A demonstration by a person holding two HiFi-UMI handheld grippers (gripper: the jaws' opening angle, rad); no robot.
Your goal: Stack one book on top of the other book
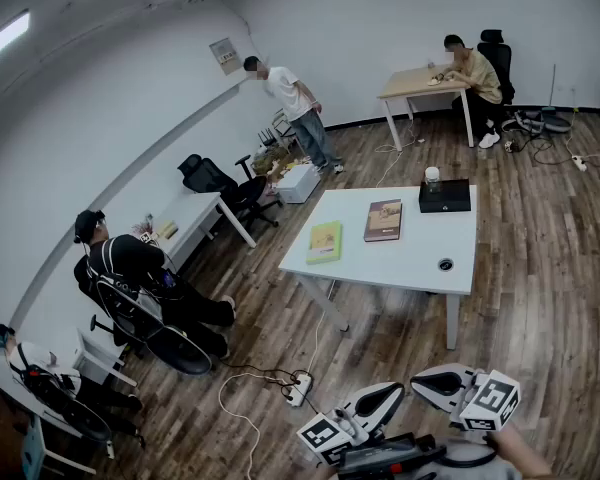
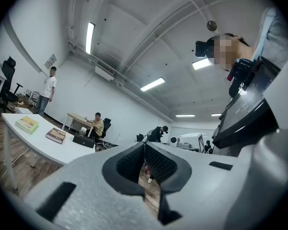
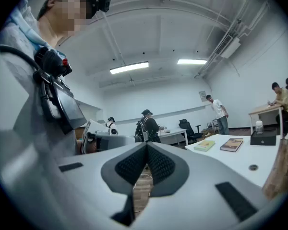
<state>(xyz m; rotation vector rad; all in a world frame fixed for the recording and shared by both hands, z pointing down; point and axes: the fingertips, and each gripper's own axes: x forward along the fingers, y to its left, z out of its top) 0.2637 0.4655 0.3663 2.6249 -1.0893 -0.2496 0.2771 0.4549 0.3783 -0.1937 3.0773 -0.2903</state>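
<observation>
Your left claw (image 2: pixel 144 150) is clenched, pads pressed together with nothing between them. Your right claw (image 3: pixel 146 150) is clenched and empty too. Both point level and sit low in the head view, well apart from the white desk (image 1: pixel 420 263). On that desk the green book (image 1: pixel 325 241) and the brown book (image 1: pixel 383 220) lie flat, side by side with a gap between them, not yet stacked. A black box (image 1: pixel 445 196) sits near the brown book, towards the desk's far edge.
</observation>
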